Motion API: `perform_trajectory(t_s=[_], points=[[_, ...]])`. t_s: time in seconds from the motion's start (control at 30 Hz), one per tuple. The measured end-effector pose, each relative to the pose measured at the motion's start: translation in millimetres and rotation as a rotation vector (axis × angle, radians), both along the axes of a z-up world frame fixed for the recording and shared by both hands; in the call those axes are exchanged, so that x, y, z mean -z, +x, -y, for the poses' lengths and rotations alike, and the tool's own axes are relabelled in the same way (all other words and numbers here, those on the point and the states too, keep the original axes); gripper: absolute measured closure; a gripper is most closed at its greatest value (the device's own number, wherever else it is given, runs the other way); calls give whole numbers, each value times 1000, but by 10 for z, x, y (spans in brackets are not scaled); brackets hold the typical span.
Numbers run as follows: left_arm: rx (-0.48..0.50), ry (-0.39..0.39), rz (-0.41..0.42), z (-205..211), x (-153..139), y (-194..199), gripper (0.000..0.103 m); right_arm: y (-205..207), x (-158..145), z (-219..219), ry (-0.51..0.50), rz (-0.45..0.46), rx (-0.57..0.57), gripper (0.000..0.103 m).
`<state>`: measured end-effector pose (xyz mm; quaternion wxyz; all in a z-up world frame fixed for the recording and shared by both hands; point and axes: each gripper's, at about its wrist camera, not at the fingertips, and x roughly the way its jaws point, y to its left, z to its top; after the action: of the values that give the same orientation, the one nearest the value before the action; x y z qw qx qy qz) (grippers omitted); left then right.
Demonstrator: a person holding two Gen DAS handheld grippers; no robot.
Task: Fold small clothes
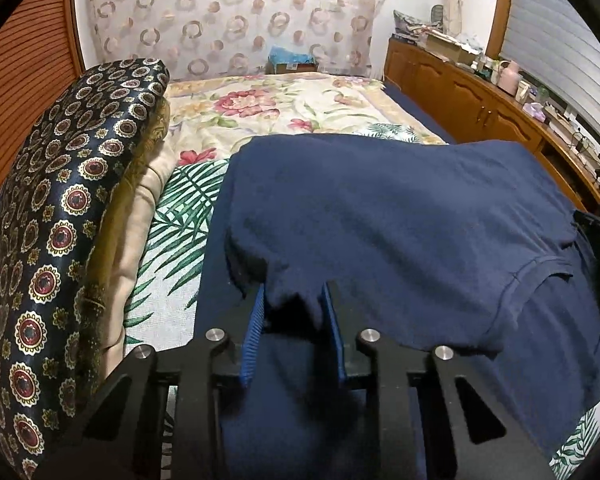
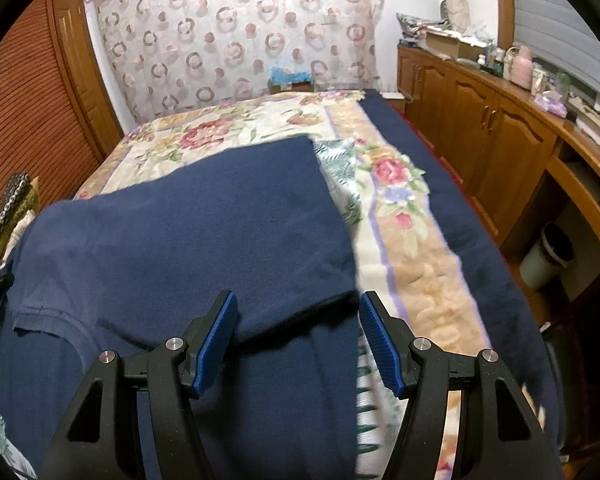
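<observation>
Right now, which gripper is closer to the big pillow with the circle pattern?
Left. The left gripper grips the navy blue shirt right beside the dark medallion-patterned pillow. The right gripper sits at the shirt's opposite edge, far from it.

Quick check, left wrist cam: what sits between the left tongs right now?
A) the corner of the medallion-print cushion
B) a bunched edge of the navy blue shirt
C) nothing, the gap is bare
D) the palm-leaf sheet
B: in the left wrist view a bunched fold of the navy blue cotton shirt hangs between the blue pads of the left tongs, while the dark medallion-print cushion lies off to the side.
</observation>
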<state>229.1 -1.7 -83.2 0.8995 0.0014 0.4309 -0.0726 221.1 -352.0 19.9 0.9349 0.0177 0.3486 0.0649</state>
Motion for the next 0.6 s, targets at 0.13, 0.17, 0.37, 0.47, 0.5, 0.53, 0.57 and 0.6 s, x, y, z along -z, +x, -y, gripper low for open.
perform_trajectory(t_s=[0.13,0.17,0.37,0.47,0.5,0.53,0.57,0.6], points=[[-6,0,0,-3,12,11,73,77,-9,47,-2,-8,-6,38],[-7,-2,0,-11,18,11,73,90,-1,38,-3,-9,-12,38],[2,23,6,-14,23,-23,82,160,42,-33,-11,-25,-71,68],[3,16,21,-24,-25,-42,93,181,43,-49,-32,-24,-94,92],[4,13,29,-28,-51,-51,94,167,8,-41,-39,-5,-97,94],[4,16,40,-39,-88,-58,94,147,-20,-40,-39,7,-110,96],[5,17,55,-38,-132,-73,95,124,-57,-35,-38,22,-126,97],[7,15,69,-37,-179,-88,95,96,-97,-40,-42,38,-135,97]])
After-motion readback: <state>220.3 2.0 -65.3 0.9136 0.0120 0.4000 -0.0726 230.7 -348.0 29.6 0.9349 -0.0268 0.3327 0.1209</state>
